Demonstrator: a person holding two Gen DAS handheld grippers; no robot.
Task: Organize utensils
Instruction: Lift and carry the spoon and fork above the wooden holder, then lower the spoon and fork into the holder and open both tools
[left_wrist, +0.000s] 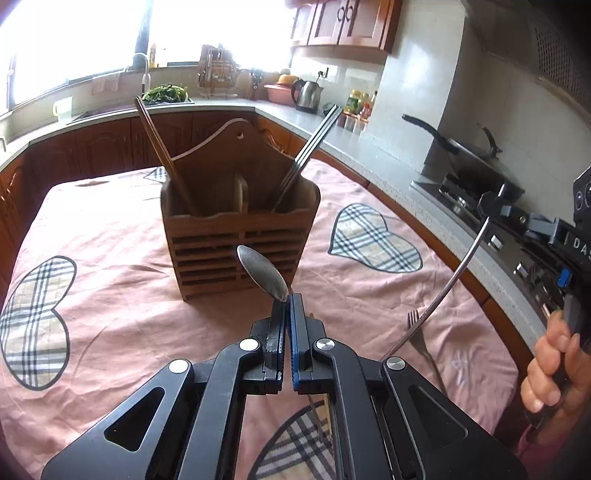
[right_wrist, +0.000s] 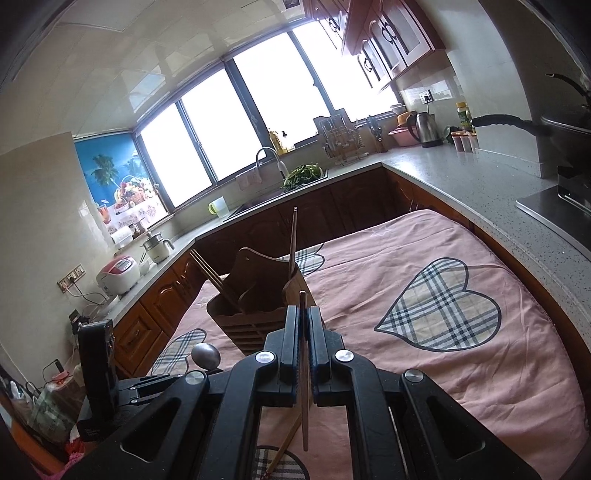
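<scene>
Both views show a counter draped in a pink cloth with plaid heart patches (left_wrist: 369, 295). A brown slatted wooden utensil caddy (left_wrist: 236, 236) stands near the middle of it, toward the far edge.

Caddy contents: brown wooden chopsticks (left_wrist: 162, 155) lean out of the left compartment, dark chopsticks (left_wrist: 314, 147) out of the right. The middle compartment looks unoccupied as far as can be seen.

Left gripper (left_wrist: 287, 299): pressed together, pinching a steel spoon (left_wrist: 262, 273) by the handle. The bowl sticks up past the fingertips, clear of the cloth, in front of the caddy's slatted face.

Right gripper (right_wrist: 303, 321): pressed together on a thin brown wooden chopstick (right_wrist: 303, 369), which runs between the jaws with its tip poking out ahead and its tail hanging below. In the left wrist view a steel fork (left_wrist: 458, 266) appears to hang tines-down from the same gripper, the tines close to the cloth near the right edge; whether it is truly clamped there I cannot tell. A person's hand (left_wrist: 550, 369) grips that tool.

Step in hand, as I judge it: spoon picked up, carry to the caddy under way.

Next move calls for raising the spoon above the caddy's front rim, lining it over a free compartment, tipping it handle-down and only then spreading the jaws. Risk: clipping the leaning chopsticks.
</scene>
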